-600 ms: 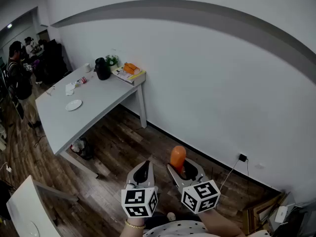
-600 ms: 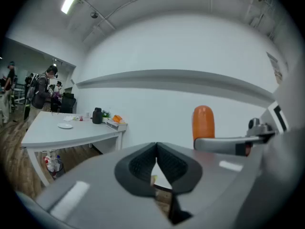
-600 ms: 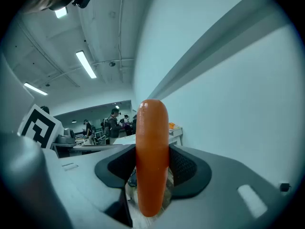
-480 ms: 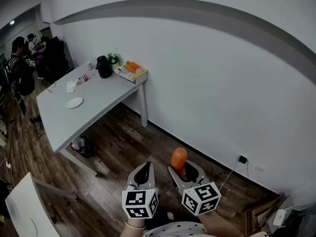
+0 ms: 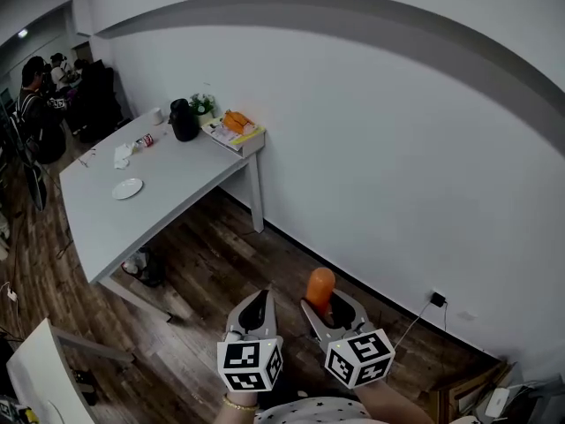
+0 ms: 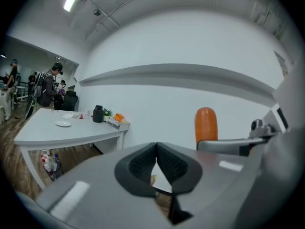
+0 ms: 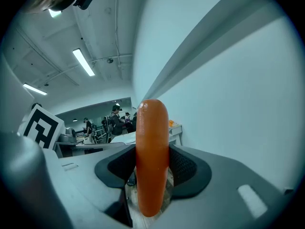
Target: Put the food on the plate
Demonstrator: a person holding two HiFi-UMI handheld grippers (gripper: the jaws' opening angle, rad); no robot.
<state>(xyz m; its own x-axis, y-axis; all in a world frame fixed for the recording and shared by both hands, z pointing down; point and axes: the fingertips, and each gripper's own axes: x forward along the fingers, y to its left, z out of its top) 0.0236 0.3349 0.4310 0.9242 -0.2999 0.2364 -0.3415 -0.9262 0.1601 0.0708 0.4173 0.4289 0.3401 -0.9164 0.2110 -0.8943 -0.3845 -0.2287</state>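
Observation:
My right gripper [image 5: 329,304] is shut on an orange sausage-shaped piece of food [image 5: 320,286], which stands upright between the jaws [image 7: 151,156]. My left gripper [image 5: 255,308] is beside it to the left, shut with nothing in it [image 6: 156,161]. Both are held low above the wooden floor, far from the table. A small white plate [image 5: 127,188] lies on the grey table [image 5: 168,193] at the upper left. From the left gripper view the plate [image 6: 62,123] is small and distant, and the orange food [image 6: 206,124] shows at the right.
A black jug [image 5: 184,122], a plant, a tray with orange items [image 5: 233,126] and crumpled paper [image 5: 122,156] sit on the table's far end. People stand at the far left [image 5: 35,95]. A white wall runs along the right, with a cable and socket [image 5: 435,299]. Another white tabletop corner [image 5: 35,369] is at the lower left.
The view has shifted slightly; the table and plate sit a little further left in the head view. Both grippers keep their places and the food stays gripped.

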